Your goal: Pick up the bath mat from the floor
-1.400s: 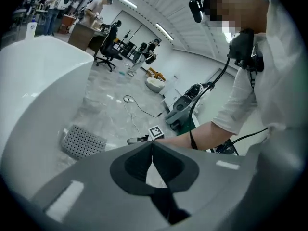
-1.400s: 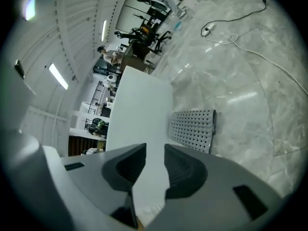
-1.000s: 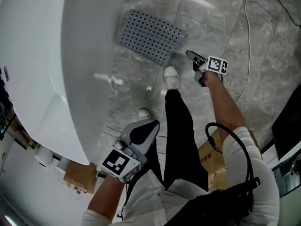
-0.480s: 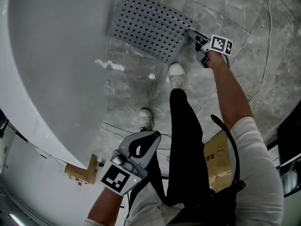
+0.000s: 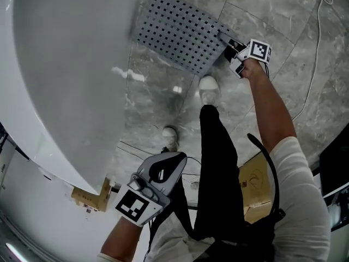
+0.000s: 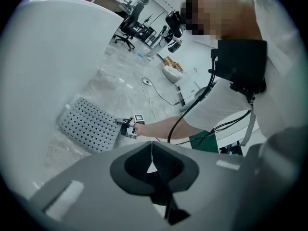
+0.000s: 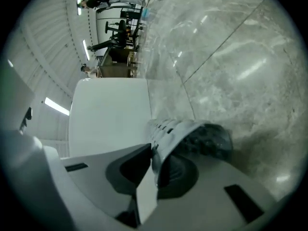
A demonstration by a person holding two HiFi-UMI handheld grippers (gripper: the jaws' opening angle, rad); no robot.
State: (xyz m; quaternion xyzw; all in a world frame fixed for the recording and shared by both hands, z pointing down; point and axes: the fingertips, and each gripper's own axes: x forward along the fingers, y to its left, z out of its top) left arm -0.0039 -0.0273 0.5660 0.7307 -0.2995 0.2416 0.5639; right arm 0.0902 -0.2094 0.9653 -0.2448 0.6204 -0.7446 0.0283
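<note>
Head view: bath mat (image 5: pixel 177 34) lies on the grey marble floor (image 5: pixel 272 15), its left edge just beside the white tub (image 5: pixel 65 64). I see the right tool (image 5: pixel 228 43) at the mat's right corner. Its jaws have just been closing, and the right gripper view shows them clamped on the mat's edge, which curls up between them. I read the left tool (image 5: pixel 173 160) as low beside the black trouser leg (image 5: pixel 215 162), well apart from the mat, jaws together with nothing between them.
</note>
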